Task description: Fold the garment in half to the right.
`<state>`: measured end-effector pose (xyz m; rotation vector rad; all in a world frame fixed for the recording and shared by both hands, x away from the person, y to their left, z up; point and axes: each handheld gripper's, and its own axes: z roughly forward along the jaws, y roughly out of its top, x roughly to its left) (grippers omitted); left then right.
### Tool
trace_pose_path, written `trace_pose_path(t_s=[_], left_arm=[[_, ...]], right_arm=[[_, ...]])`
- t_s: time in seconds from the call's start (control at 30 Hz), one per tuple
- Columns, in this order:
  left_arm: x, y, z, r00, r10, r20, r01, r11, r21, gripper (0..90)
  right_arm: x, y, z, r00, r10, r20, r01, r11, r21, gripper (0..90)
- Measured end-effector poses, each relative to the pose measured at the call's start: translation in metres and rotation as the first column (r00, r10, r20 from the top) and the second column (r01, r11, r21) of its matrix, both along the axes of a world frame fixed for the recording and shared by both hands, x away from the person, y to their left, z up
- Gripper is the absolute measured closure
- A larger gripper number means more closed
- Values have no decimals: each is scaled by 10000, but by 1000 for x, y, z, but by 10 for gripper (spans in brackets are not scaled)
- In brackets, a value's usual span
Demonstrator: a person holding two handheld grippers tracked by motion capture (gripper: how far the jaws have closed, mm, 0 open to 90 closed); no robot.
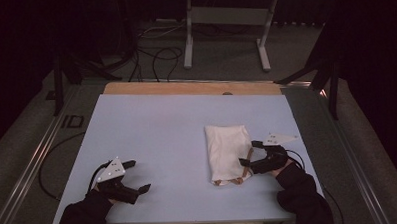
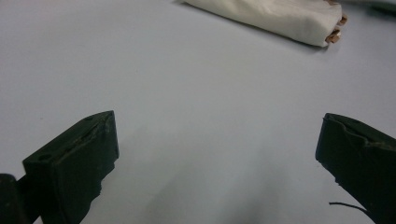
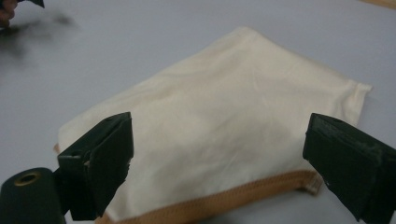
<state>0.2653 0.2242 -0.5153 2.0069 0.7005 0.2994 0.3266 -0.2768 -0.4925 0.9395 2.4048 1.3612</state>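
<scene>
High view: folded cream cloth with a tan-orange hemmed edge [image 1: 228,152] lies on the pale blue surface [image 1: 162,128], right of centre, long axis running away from the person; right hand-held gripper [image 1: 249,154] sits at the cloth's near right edge, touching or just beside the hem, jaws spread; left hand-held gripper [image 1: 138,175] rests well apart at the near left, jaws spread, nothing between them; right hand clearly the nearer.

Left gripper view: left hand-held gripper [image 2: 217,149] wide open over bare surface [image 2: 187,93]; cloth [image 2: 275,16] lies far ahead and to the right, hem end showing.

Right gripper view: right hand-held gripper [image 3: 219,158] spread wide, straddling the cloth [image 3: 224,112]; hemmed edge nearest, running across between the jaws; nothing pinched yet; whether the jaws touch the fabric cannot be told. Judgement: a grasp of the hem edge falls to the right hand.
</scene>
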Motion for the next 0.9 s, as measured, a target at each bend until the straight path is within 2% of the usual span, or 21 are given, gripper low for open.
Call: trace_pose_path(t_s=[0.3,0.33,0.5,0.57,0.63,0.9], left_arm=[[0,1,1,10000,48,34,-48,10000,-23,2],[0,1,1,10000,56,37,-56,10000,-23,2],[-1,1,1,10000,54,65,-54,10000,14,2],[-1,1,1,9999,59,87,-59,10000,29,2],[-1,1,1,9999,60,115,-60,10000,23,2],[-2,2,1,9999,58,156,-58,10000,36,2]], right_arm=[[-21,-7,-10,9997,-207,-139,201,9990,-391,92],[-24,-8,-12,9997,-263,-16,262,9985,-482,92],[-33,-10,-18,9991,-431,-56,425,9957,-826,92],[-35,-11,-19,9990,-455,4,454,9954,-847,92],[-38,-11,-19,9987,-489,106,497,9930,-1075,92],[-42,-12,-22,9980,-593,201,612,9922,-1089,92]])
